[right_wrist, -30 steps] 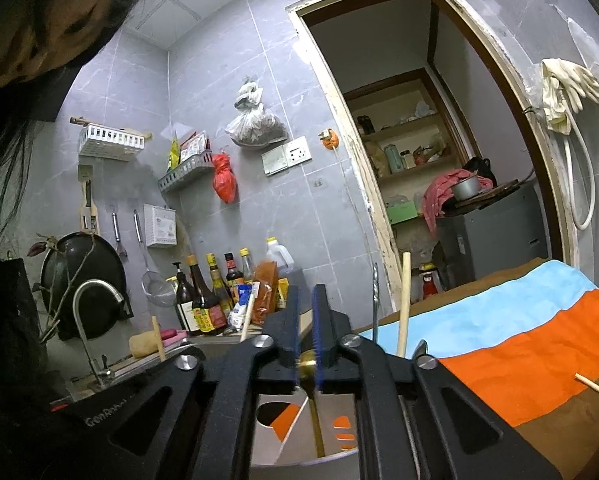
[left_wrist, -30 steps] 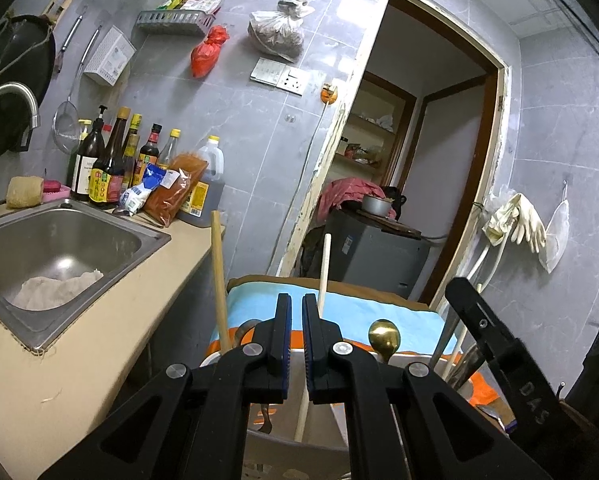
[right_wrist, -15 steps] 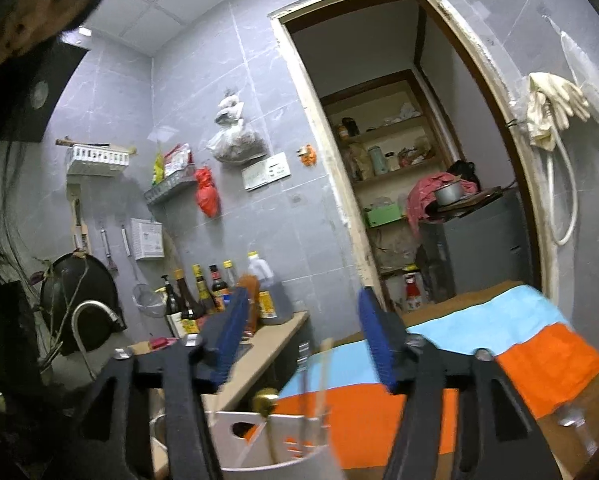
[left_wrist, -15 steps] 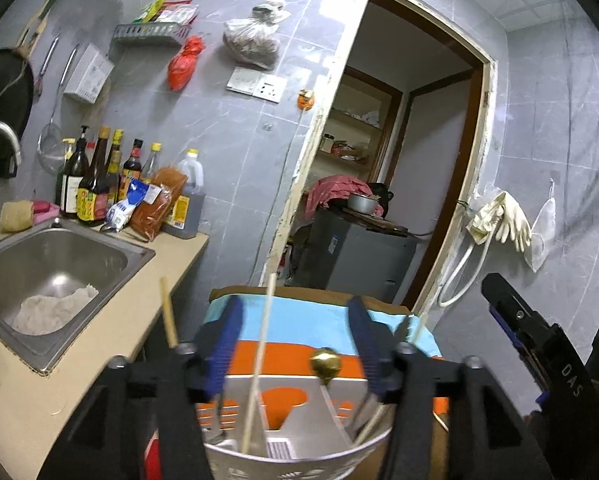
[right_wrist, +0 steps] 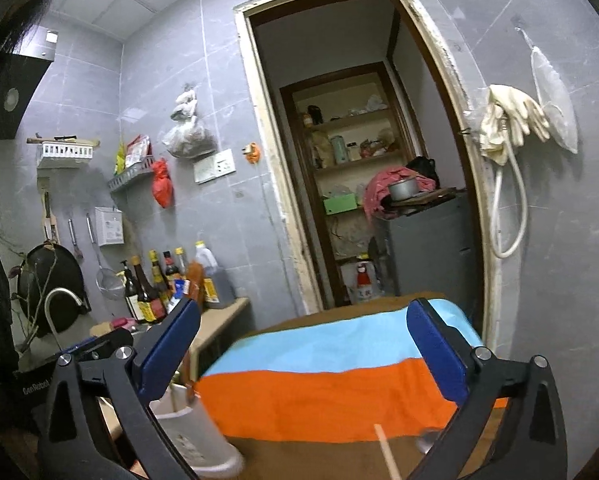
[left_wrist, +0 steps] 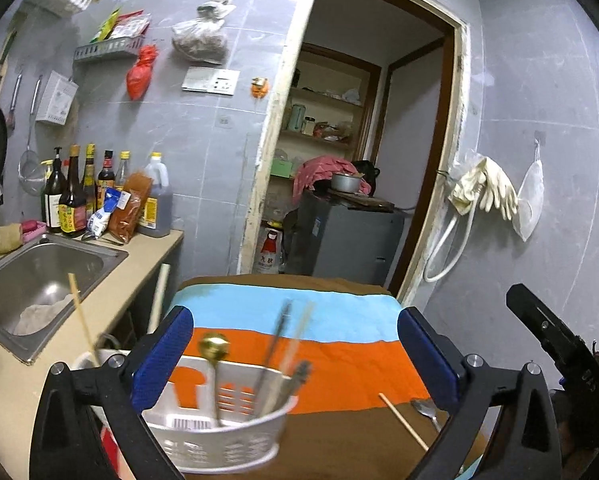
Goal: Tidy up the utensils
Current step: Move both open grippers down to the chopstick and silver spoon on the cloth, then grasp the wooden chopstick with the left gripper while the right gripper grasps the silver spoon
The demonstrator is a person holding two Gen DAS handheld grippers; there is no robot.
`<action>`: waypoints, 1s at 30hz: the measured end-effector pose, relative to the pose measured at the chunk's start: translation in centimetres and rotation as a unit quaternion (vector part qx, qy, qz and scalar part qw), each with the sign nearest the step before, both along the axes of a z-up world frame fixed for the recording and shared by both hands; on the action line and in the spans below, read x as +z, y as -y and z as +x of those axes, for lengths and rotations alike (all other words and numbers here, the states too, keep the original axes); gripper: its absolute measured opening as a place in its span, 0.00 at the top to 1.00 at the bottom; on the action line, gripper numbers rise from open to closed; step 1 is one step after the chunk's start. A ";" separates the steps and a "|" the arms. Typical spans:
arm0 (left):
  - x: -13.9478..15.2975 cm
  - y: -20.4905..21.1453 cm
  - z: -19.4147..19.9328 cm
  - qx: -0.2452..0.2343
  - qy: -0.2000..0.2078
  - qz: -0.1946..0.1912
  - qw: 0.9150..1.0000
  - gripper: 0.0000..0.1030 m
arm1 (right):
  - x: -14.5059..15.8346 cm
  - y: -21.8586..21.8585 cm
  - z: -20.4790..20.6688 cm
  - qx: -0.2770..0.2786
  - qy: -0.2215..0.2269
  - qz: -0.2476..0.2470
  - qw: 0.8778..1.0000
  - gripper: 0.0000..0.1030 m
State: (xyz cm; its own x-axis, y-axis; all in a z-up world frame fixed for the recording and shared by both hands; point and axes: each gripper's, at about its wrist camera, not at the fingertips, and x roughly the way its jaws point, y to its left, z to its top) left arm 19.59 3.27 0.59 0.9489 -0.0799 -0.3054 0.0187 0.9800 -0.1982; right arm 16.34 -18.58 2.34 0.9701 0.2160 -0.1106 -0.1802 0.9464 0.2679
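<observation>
Left wrist view: left claw [left_wrist: 295, 344] opening wide, empty; basket [left_wrist: 223, 436] with utensils at lower centre. Loose chopstick [left_wrist: 403, 422] and spoon [left_wrist: 425, 410] lie lower right on tabletop [left_wrist: 339, 432], chopstick running diagonally. Right claw [right_wrist: 303, 344] opening, empty, appears nearer.

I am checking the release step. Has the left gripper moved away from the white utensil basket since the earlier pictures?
Yes. The left gripper has pulled back and up from the white utensil basket, jaws opening, nothing between them; the striped cloth now shows much more.
</observation>
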 end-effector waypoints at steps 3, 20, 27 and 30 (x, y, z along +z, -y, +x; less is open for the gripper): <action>-0.3 2.4 0.0 -0.005 -0.006 0.004 1.000 0.00 | -0.4 2.7 0.1 -0.004 -0.017 -0.010 1.000 0.01; -7.6 11.8 4.8 -0.050 -0.103 0.004 0.993 0.00 | -10.5 14.3 5.9 0.015 -0.201 -0.022 0.979 0.02; -11.2 12.9 7.1 -0.061 -0.165 -0.011 0.984 0.00 | -14.9 13.6 8.5 0.083 -0.245 -0.027 0.966 0.16; -12.5 13.1 8.2 -0.056 -0.189 -0.014 0.980 0.00 | -16.6 12.9 9.6 0.112 -0.270 -0.030 0.956 0.28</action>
